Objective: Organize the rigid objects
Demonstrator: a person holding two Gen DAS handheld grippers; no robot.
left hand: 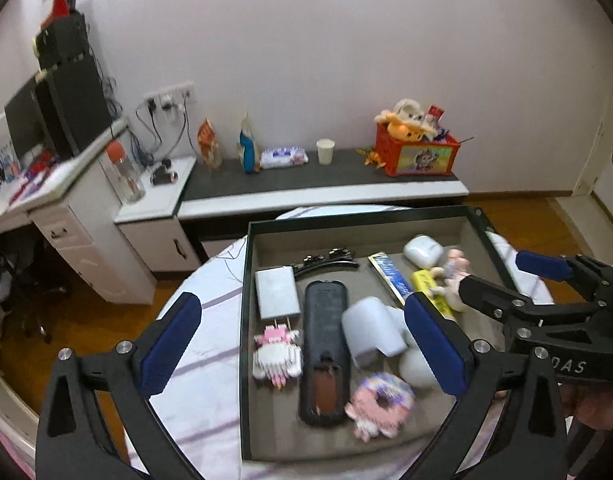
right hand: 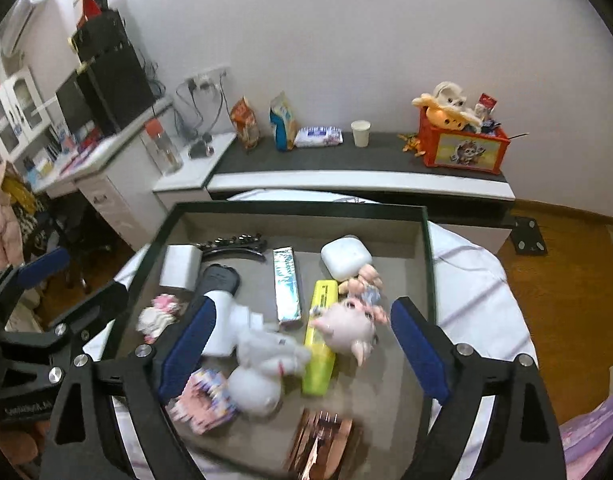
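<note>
Fingers of both grippers apart over the tray (left hand: 245, 280); copper-coloured item (right hand: 322, 440) only in right view.

The tray (left hand: 246, 320) has a matt grey lining that looks like felt, inside a dark, smooth rim. The earbud case (right hand: 345, 257) is glossy white plastic. The yellow highlighter (right hand: 320, 344) is smooth plastic. The silver-blue tube (right hand: 287, 282) has a shiny foil-like skin. The remote (left hand: 324, 352) is matt black, perhaps rubbery; blur hides detail. Each hand-held gripper (left hand: 302, 344) (right hand: 302, 352) is matt black plastic with metal screws and blue pads. The floor (right hand: 546, 280) is glossy wood.
</note>
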